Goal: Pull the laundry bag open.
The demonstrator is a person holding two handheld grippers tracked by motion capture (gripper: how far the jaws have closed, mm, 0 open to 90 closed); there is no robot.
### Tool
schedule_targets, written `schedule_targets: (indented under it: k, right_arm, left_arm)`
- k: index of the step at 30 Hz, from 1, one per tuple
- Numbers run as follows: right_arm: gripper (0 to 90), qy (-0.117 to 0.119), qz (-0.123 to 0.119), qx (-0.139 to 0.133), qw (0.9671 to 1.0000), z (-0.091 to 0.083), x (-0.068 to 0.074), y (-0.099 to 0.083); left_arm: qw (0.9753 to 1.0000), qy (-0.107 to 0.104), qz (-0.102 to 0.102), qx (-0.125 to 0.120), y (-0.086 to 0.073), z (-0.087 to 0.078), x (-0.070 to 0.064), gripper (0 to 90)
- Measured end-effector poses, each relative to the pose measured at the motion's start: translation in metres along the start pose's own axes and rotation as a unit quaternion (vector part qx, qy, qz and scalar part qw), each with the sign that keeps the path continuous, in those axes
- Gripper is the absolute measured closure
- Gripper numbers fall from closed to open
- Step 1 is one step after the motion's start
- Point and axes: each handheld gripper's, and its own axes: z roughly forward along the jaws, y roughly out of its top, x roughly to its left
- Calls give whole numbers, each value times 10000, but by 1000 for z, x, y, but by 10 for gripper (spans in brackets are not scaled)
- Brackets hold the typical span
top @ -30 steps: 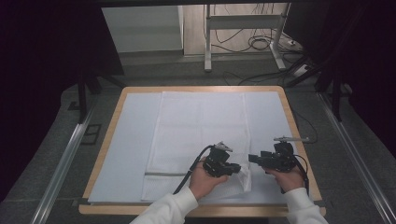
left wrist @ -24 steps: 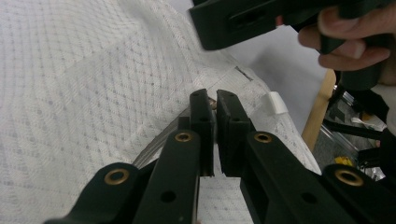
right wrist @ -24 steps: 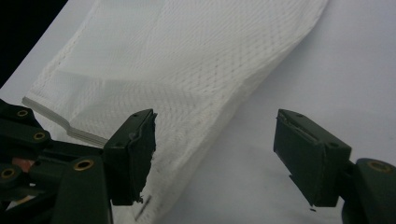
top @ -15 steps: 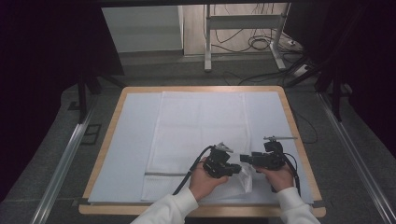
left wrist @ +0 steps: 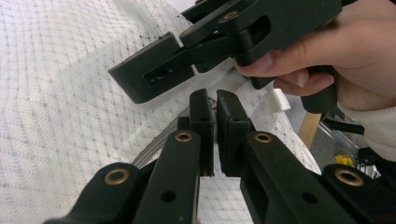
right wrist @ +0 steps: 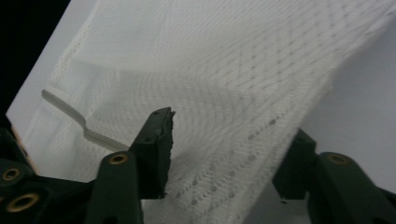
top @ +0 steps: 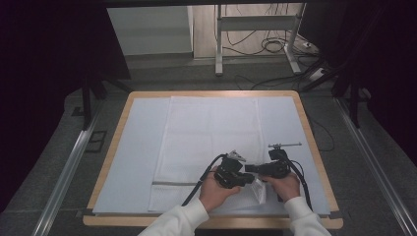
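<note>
A white mesh cloth (top: 211, 132) lies spread on a pale mat (top: 135, 152) on the wooden table (top: 112, 162). Its near right corner (top: 259, 191) is raised off the mat. My left gripper (top: 251, 180) is at that corner, its jaws pressed together on the cloth's edge (left wrist: 215, 116). The right gripper (top: 249, 168) points left, just beyond the left one and almost touching it. Its jaws stand wide open (right wrist: 229, 154), with the raised fold of cloth (right wrist: 224, 107) running between them. In the left gripper view the right gripper (left wrist: 154, 74) and the hand holding it sit close above the cloth.
The table's near edge (top: 216, 222) is right behind both hands. A folded grey-striped hem (top: 172, 184) of the cloth lies to the left. Metal rails (top: 69, 167) flank the table, and cables (top: 275, 46) lie on the floor beyond it.
The right gripper has moved left across the mat and now sits right by the left gripper over the raised corner. The left gripper has stayed in place.
</note>
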Motion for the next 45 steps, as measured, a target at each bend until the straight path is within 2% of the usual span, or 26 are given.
schedule_targets:
  k: [2, 4, 7, 11, 20, 28, 45]
  right_arm:
    - [545, 62, 9, 78, 9999, 2, 0, 0]
    - [637, 73, 2, 107, 9999, 1, -1, -1]
    - [764, 25, -78, 129, 9999, 0, -1, -1]
    - [873, 82, -214, 142, 9996, -1, -1, -1]
    - [882, 135, -395, 162, 9990, -3, -1, -1]
    - [884, 209, -565, 218, 9979, -5, -1, -1]
    - [886, 349, -732, 251, 9964, -7, 0, -1]
  left_arm:
    - [10000, -10, -2, 3, 0, 1, 0, 872]
    - [10000, -13, -6, 14, -1, 2, 0, 872]
    - [10000, -12, -8, 32, -1, 3, 0, 872]
    - [10000, -11, -18, 45, -2, 4, 1, 872]
    - [9999, -23, -58, 96, -4, 8, 2, 872]
    - [9998, -5, -138, 172, -9, 12, 10, 872]
    - [9995, -48, -257, 182, -13, 12, 20, 873]
